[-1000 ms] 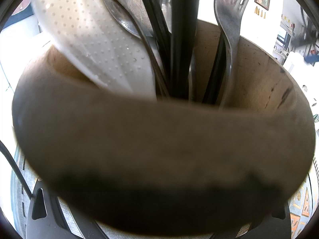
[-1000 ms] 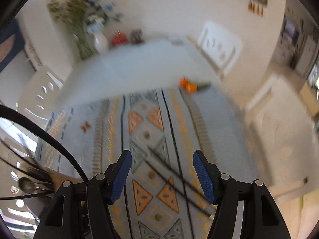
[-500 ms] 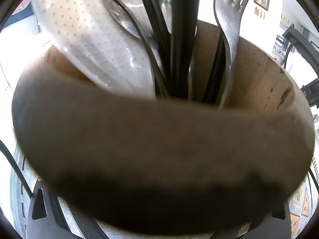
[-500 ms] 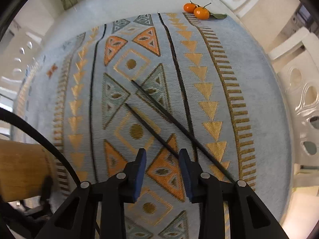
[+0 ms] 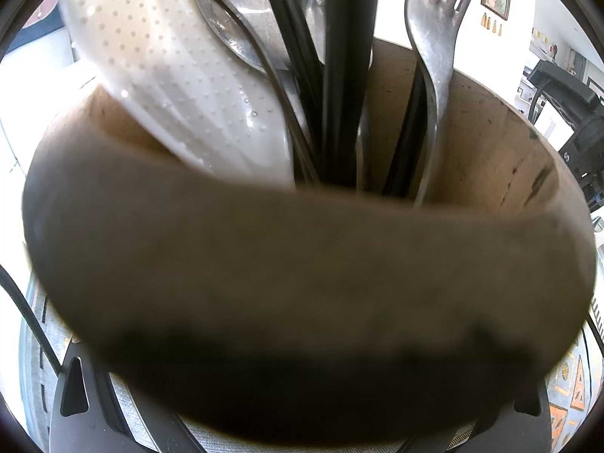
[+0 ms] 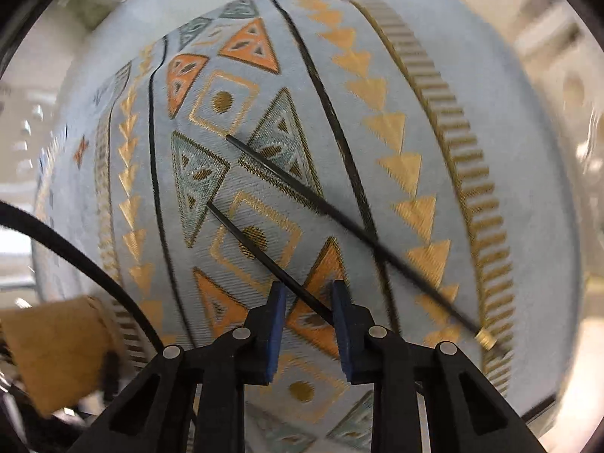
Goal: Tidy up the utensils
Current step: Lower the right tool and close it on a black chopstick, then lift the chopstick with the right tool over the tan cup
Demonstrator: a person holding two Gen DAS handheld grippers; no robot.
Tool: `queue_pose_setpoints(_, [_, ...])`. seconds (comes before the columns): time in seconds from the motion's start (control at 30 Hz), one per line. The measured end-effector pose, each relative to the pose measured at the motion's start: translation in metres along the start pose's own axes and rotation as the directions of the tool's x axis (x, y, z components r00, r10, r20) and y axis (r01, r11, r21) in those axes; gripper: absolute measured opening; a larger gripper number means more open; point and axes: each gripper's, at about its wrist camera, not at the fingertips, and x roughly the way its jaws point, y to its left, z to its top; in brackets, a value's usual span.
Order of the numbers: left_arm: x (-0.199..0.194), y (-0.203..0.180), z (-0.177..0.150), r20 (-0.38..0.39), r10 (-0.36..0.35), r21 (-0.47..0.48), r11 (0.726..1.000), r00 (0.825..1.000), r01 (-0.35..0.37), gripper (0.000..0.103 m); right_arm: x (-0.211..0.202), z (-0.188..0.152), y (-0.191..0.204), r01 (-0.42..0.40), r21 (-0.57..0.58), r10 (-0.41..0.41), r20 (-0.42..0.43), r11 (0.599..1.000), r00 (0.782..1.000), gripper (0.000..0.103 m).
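The right hand-held gripper [image 6: 305, 304], jaws just closing but still apart, straddles one black chopstick [image 6: 264, 255] lying on the patterned counter [image 6: 434, 87], its twin [image 6: 339, 222] toward two o'clock.

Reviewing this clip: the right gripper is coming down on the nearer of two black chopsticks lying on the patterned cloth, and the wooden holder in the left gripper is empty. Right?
Not quite. The wooden holder is not empty: the left wrist view shows a fork, a white dotted utensil and dark handles standing in it. The rest holds: the right gripper, jaws just closing, straddles the nearer chopstick on the cloth.
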Motion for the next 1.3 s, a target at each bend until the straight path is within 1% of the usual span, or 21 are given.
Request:
queue_pose_setpoints(0.1, [0.000,0.000,0.000,0.000,0.000,0.000,1.000,1.000,0.000,0.100,-0.001,0.007,-0.002,-0.005,0.026,0.005,-0.017,1.000,1.000,0.024])
queue_pose_setpoints(0.2, [0.000,0.000,0.000,0.000,0.000,0.000,1.000,1.000,0.000,0.100,0.002,0.010,0.007,0.052,-0.031,-0.052,-0.014,0.998,0.999,0.026])
queue_pose_setpoints(0.27, [0.000,0.000,0.000,0.000,0.000,0.000,1.000,1.000,0.000,0.100,0.004,0.010,0.021,0.082,-0.104,-0.084,-0.010,0.991,0.996,0.039])
queue_pose_setpoints(0.3, [0.000,0.000,0.000,0.000,0.000,0.000,1.000,1.000,0.000,0.100,0.006,0.008,0.029,0.089,-0.132,-0.091,-0.006,0.987,0.996,0.052])
queue_pose_setpoints(0.33, [0.000,0.000,0.000,0.000,0.000,0.000,1.000,1.000,0.000,0.100,0.008,0.006,0.037,0.118,-0.164,-0.117,0.011,0.979,0.993,0.053])
queue_pose_setpoints(0.37, [0.000,0.000,0.000,0.000,0.000,0.000,1.000,1.000,0.000,0.100,0.008,0.002,0.046,0.169,-0.199,-0.162,0.052,0.965,0.985,0.052])
queue_pose_setpoints(0.4, [0.000,0.000,0.000,0.000,0.000,0.000,1.000,1.000,0.000,0.101,0.008,-0.001,0.053,0.191,-0.231,-0.177,0.080,0.954,0.981,0.044])
queue_pose_setpoints(0.43, [0.000,0.000,0.000,0.000,0.000,0.000,1.000,1.000,0.000,0.101,0.006,-0.004,0.059,0.190,-0.258,-0.171,0.095,0.947,0.981,0.032])
queue_pose_setpoints(0.5, [0.000,0.000,0.000,0.000,0.000,0.000,1.000,1.000,0.000,0.100,0.004,-0.006,0.063,0.170,-0.255,-0.151,0.092,0.952,0.984,0.020])
queue_pose_setpoints(0.6, [0.000,0.000,0.000,0.000,0.000,0.000,1.000,1.000,0.000,0.100,0.002,-0.004,0.067,0.126,-0.215,-0.113,0.072,0.968,0.991,0.011])
queue_pose_setpoints(0.63, [0.000,0.000,0.000,0.000,0.000,0.000,1.000,1.000,0.000,0.101,0.002,0.000,0.063,0.084,-0.192,-0.075,0.053,0.978,0.996,0.008])
queue_pose_setpoints(0.67, [0.000,0.000,0.000,0.000,0.000,0.000,1.000,1.000,0.000,0.101,0.000,0.001,0.057,0.007,-0.148,-0.004,0.024,0.989,1.000,0.007])
queue_pose_setpoints(0.7, [0.000,0.000,0.000,0.000,0.000,0.000,1.000,1.000,0.000,0.101,0.000,0.004,0.051,-0.043,-0.116,0.044,0.007,0.992,0.999,0.005])
queue_pose_setpoints(0.73, [0.000,0.000,0.000,0.000,0.000,0.000,1.000,1.000,0.000,0.101,0.001,0.005,0.043,-0.114,-0.063,0.113,-0.022,0.991,0.993,0.005])
queue_pose_setpoints(0.77, [0.000,0.000,0.000,0.000,0.000,0.000,1.000,1.000,0.000,0.101,0.002,0.007,0.036,-0.138,-0.029,0.137,-0.036,0.990,0.990,0.005])
queue_pose_setpoints(0.87, [0.000,0.000,0.000,0.000,0.000,0.000,1.000,1.000,0.000,0.101,0.003,0.009,0.028,-0.133,-0.028,0.132,-0.027,0.991,0.991,0.005])
queue_pose_setpoints(1.0, [0.000,-0.001,0.000,0.000,0.002,0.001,1.000,1.000,-0.002,0.100,0.006,-0.002,0.043,-0.091,-0.080,0.091,0.004,0.993,0.996,0.005])
queue_pose_setpoints(1.03, [0.000,-0.002,0.000,0.000,0.002,0.001,1.000,1.000,-0.002,0.101,0.008,-0.007,0.054,-0.093,-0.087,0.094,0.011,0.992,0.995,0.005])
queue_pose_setpoints(1.07, [0.000,-0.002,0.000,0.000,0.002,0.001,1.000,1.000,-0.002,0.101,0.005,-0.008,0.056,-0.116,-0.095,0.119,0.022,0.989,0.993,0.005])
queue_pose_setpoints(1.17, [0.000,-0.001,0.000,0.001,0.002,0.001,1.000,1.000,-0.002,0.101,-0.006,-0.013,0.066,-0.140,-0.116,0.146,0.053,0.983,0.988,0.005])
queue_pose_setpoints(1.3, [0.000,-0.001,0.000,0.001,0.002,0.001,1.000,1.000,-0.002,0.101,-0.020,-0.026,0.056,-0.179,-0.141,0.192,0.086,0.974,0.978,0.005])
